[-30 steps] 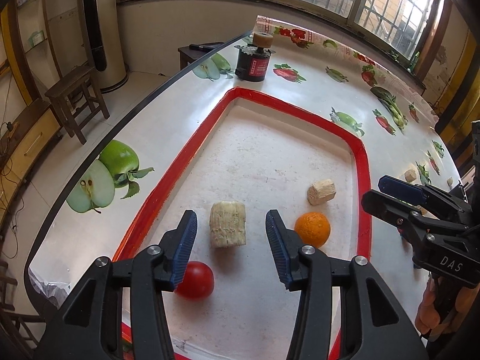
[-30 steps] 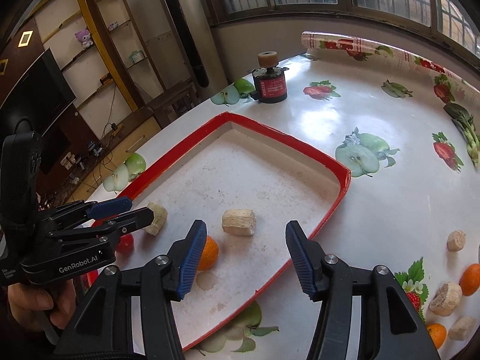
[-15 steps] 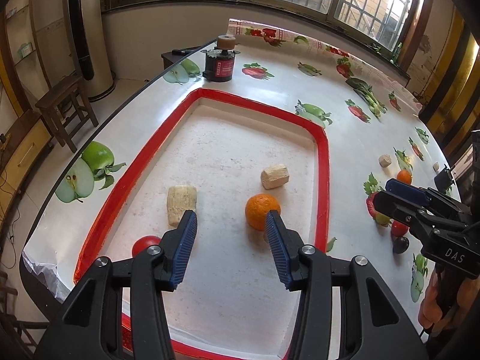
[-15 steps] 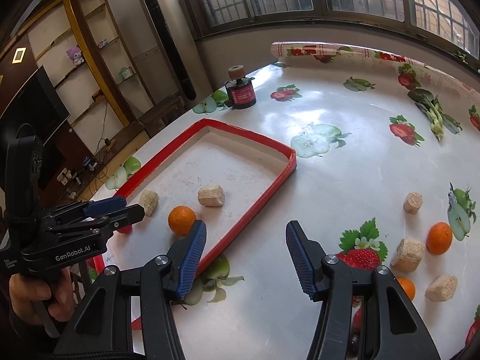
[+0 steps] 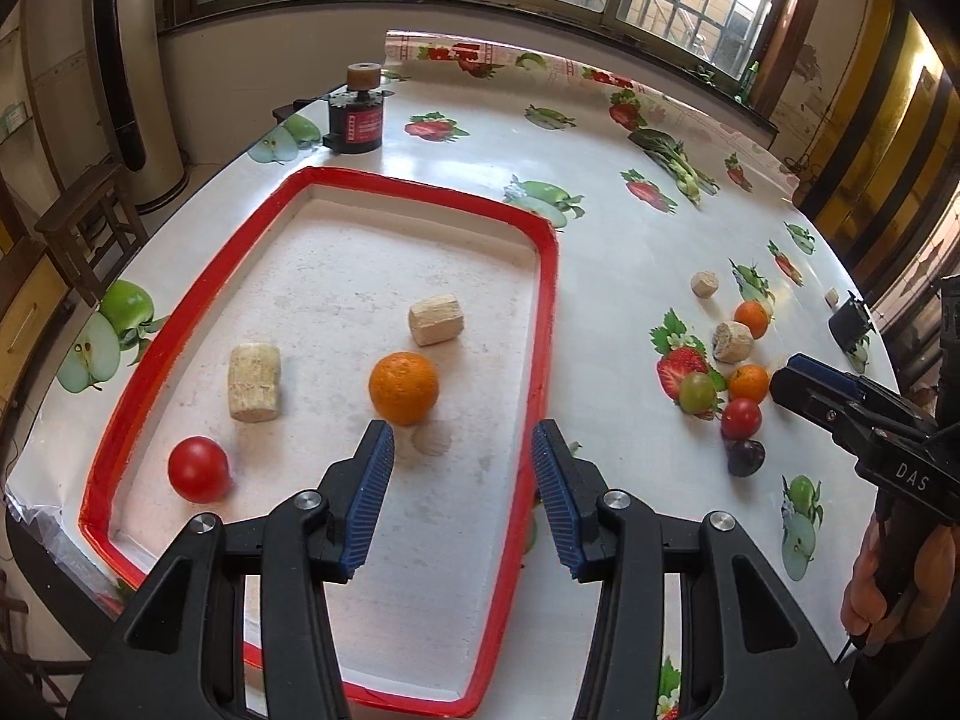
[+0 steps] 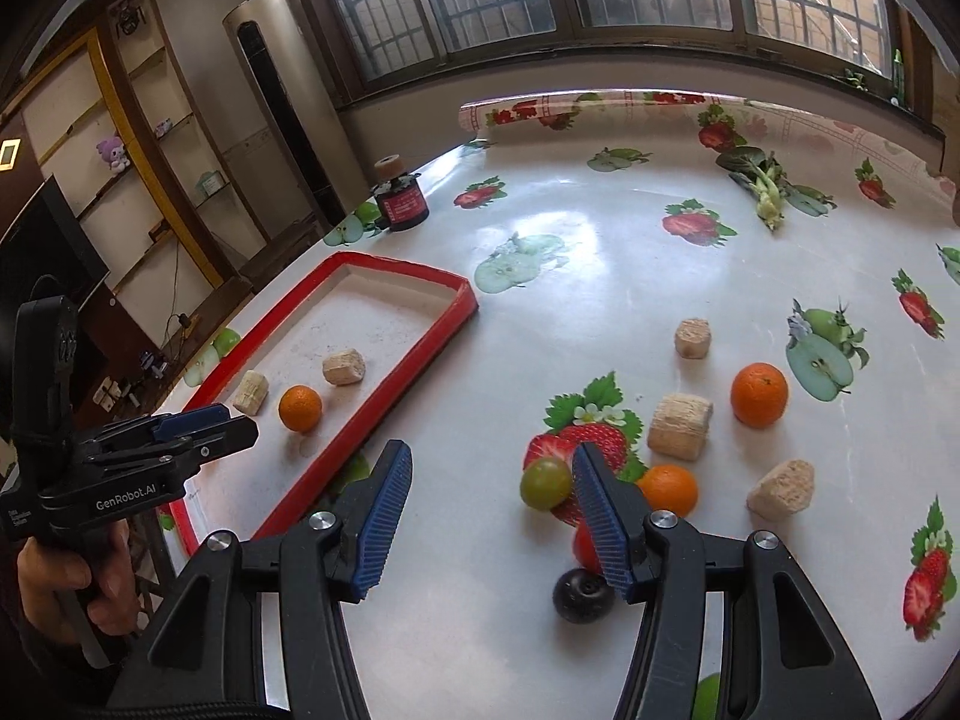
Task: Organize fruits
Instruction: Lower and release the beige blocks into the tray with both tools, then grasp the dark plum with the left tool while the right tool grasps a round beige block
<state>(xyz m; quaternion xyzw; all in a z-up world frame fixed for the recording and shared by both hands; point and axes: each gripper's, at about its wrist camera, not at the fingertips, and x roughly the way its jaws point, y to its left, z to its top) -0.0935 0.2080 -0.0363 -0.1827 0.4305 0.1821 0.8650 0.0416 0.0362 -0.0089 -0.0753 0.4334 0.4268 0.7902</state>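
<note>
The red-rimmed tray (image 5: pixel 543 324) lies on the table (image 5: pixel 612 276) toward its left edge, and four things rest on its white floor: an orange (image 5: pixel 403 387) about midway along the right rim, a tan cylindrical block (image 5: pixel 434 319) just beyond it, a second pale block (image 5: pixel 254 382) toward the left rim, and a red tomato (image 5: pixel 198 468) in the near left corner. None of these touch one another.

The left gripper (image 5: pixel 462 498) hovers over the near part of the tray with its jaws partly apart and nothing between them; the orange sits just ahead of its left finger, clear of the pad.

The right gripper (image 6: pixel 492 516) hangs over bare tablecloth between the tray's right rim and the loose pile, its jaws likewise partly apart and empty. Just beside its right finger lies a green grape (image 6: pixel 545 482) (resting on a printed strawberry). Behind that finger are a small orange (image 6: pixel 668 489) and a red fruit, mostly hidden. A dark plum (image 6: pixel 583 595) sits nearer, below the finger. Farther toward the table's right edge lie a larger orange (image 6: pixel 758 393) and three more tan blocks (image 6: pixel 679 425), spread apart.

A black and red cylindrical device (image 5: pixel 355 120) stands near the table's far left edge, beyond the tray.
</note>
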